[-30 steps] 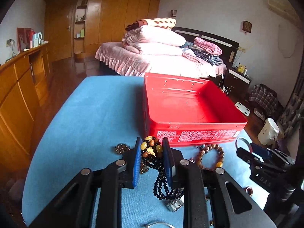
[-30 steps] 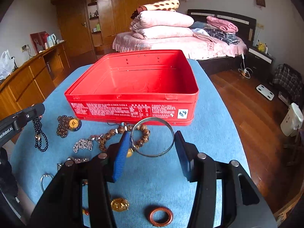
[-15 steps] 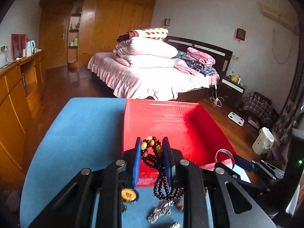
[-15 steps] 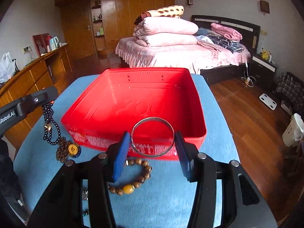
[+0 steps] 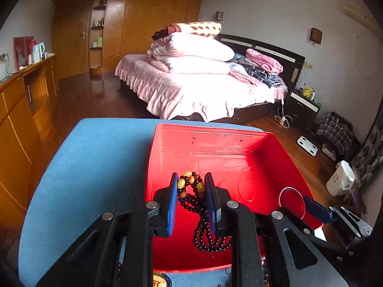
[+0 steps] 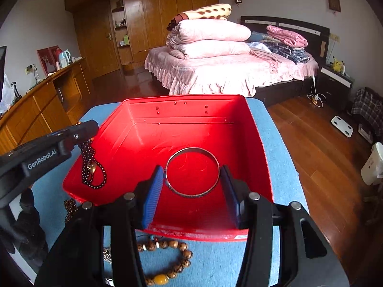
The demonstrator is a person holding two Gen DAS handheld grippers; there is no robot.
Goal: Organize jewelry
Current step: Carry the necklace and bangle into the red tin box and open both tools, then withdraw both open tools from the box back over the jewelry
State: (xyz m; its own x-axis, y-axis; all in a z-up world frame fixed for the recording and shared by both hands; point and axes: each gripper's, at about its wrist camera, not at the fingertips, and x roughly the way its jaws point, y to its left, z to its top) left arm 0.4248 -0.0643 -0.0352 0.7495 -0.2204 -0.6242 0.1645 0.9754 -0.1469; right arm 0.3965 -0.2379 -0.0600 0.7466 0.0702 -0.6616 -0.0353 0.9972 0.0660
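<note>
Left wrist view shows our left hand-held gripper (image 5: 190,199) squeezed tight on a black bead necklace (image 5: 205,224), with yellow and brown beads poking up between its blue pads. The long loop hangs down inside the red box (image 5: 239,167). A second ago this necklace was low over the blue tabletop (image 5: 95,155), in front of the box. Now we have lifted it up and over the near wall.

In the right wrist view, our right hand-held gripper (image 6: 192,179) is open about as wide as the silver bangle (image 6: 192,172), and its pads hold the ring by its two sides. The bangle was down by the tabletop a second ago too. Now it floats above the red floor of the box.

So both pieces are over the box, and nothing lies in it yet. We think the next step is to let go, so they drop in.

More jewelry waits outside the box. A brown bead bracelet (image 6: 167,260) lies on the tabletop just in front of the near wall, and a brown chain (image 6: 70,209) lies by its left corner.
</note>
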